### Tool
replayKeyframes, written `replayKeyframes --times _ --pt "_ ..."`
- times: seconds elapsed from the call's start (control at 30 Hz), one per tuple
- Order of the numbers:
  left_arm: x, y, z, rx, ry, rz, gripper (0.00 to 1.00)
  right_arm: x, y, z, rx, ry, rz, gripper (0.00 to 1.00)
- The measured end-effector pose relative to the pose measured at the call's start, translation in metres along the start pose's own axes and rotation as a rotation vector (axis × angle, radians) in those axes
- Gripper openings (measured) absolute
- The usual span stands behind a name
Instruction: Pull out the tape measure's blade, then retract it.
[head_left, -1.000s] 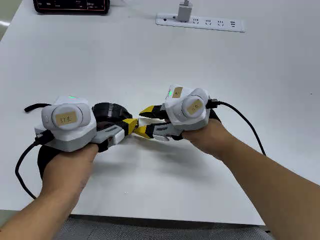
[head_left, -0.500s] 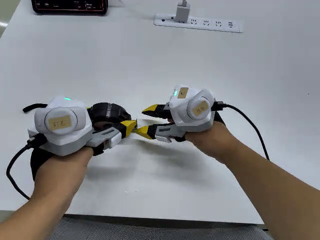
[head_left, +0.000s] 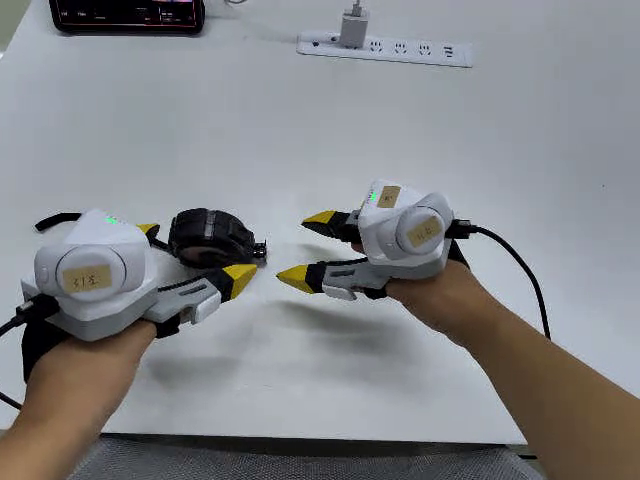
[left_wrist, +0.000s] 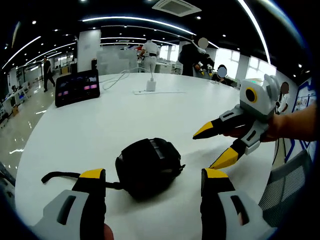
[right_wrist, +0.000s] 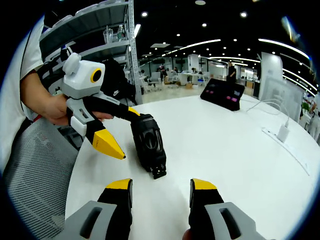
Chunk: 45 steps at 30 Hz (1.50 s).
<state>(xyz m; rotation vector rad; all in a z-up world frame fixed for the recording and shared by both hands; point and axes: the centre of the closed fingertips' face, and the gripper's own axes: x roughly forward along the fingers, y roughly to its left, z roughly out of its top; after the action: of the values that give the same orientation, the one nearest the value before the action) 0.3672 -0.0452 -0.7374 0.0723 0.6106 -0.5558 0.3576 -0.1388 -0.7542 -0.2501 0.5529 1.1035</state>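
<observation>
Both jaw sets are wide open, nothing clamped in either. Nearest me, lower left of the head view, my left gripper (head_left: 194, 252) straddles the black tape measure (head_left: 208, 235). The case rests on the white table (head_left: 300, 340) between the two yellow tips; the left gripper view shows a gap on each side, no contact that I can see. Blade is fully in, just the end hook (right_wrist: 159, 173) sticking out of the case mouth. Black strap (left_wrist: 60, 175) trails off the case's other end toward the left edge of frame. My right gripper (head_left: 308, 248) sits at centre frame, tips pointing left at the hook end, near it but apart. Further back, along the top of the head view: white power strip (head_left: 385, 47) with a charger (head_left: 352, 20) plugged in, and a dark screened device (head_left: 125, 12) at upper left.
</observation>
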Motion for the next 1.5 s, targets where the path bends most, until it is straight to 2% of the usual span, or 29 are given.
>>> replayKeyframes --times 0.3,0.47,0.8,1.07,1.5 --pt "-0.012 -0.002 -0.003 0.076 0.008 -0.036 0.76 -0.018 0.001 -0.004 0.022 0.002 -0.041 0.48" --pt "-0.015 -0.002 -0.002 0.099 0.006 -0.05 0.76 -0.028 0.0 -0.006 0.027 0.0 -0.06 0.49" --pt "-0.025 -0.005 -0.001 0.124 -0.001 -0.099 0.77 -0.047 0.0 -0.012 0.047 0.004 -0.095 0.52" --pt "-0.031 -0.009 -0.003 0.137 -0.003 -0.147 0.78 -0.058 0.002 -0.018 0.064 0.012 -0.104 0.55" --pt "-0.037 -0.016 -0.017 0.146 0.023 -0.218 0.82 -0.076 0.009 -0.034 0.096 0.027 -0.12 0.57"
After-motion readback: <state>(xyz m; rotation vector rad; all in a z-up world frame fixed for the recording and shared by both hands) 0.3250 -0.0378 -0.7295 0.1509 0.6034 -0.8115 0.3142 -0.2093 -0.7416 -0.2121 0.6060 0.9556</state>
